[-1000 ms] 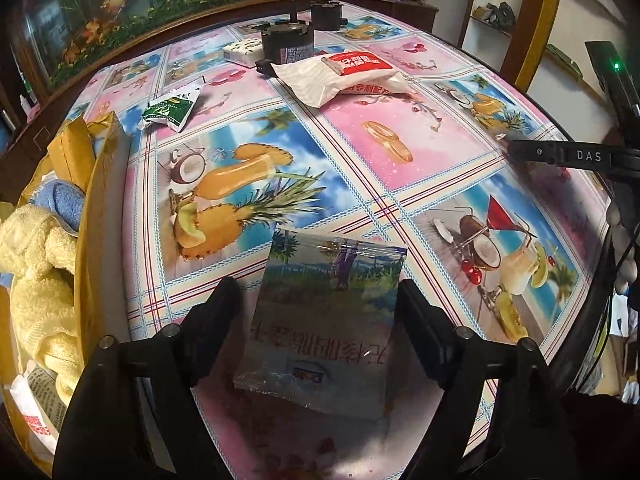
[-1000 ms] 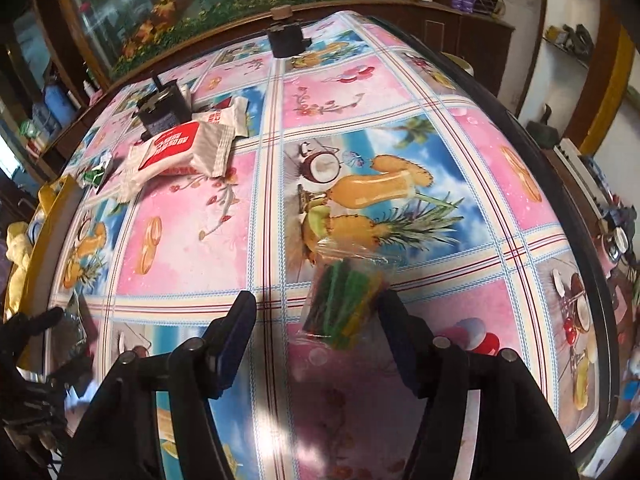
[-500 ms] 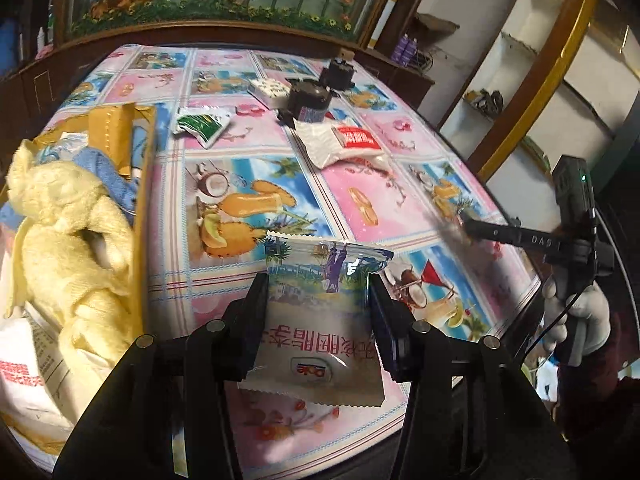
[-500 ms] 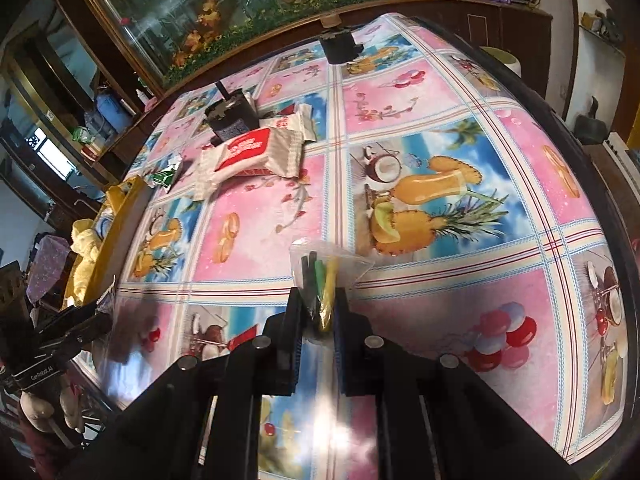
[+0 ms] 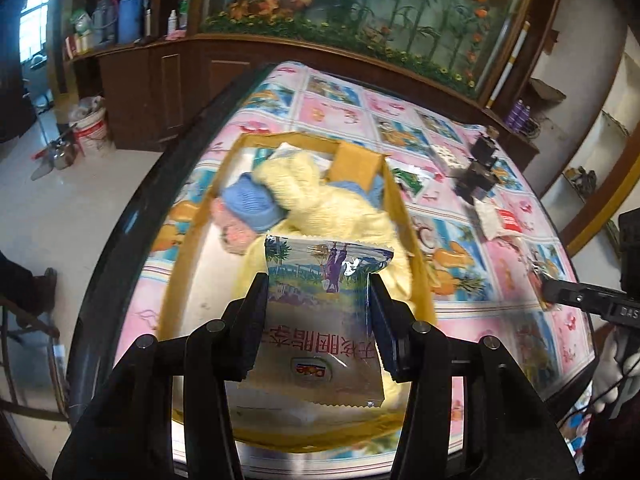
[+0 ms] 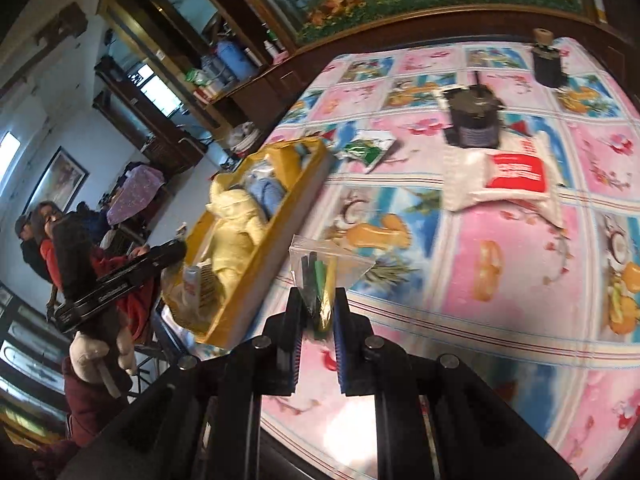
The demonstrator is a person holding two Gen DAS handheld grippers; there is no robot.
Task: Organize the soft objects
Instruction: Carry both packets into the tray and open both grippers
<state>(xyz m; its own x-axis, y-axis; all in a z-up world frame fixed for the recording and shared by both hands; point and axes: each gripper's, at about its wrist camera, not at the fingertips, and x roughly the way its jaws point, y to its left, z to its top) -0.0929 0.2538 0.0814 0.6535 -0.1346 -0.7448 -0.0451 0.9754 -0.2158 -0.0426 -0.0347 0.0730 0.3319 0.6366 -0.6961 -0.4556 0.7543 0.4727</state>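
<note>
A "Dole" logo is showing upside down on the snack packet (image 5: 320, 320) between the left gripper's (image 5: 318, 320) fingers; "DAS" is showing on the right gripper (image 5: 592, 304).

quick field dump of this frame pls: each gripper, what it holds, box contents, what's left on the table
left gripper: shut on snack packet, held above the box
right gripper: shut on clear bag of coloured sticks, over the table beside the box
box: yellow plush, blue knit, pink item partly hidden
left on table: white-red packet, green packet, two dark devices
</note>
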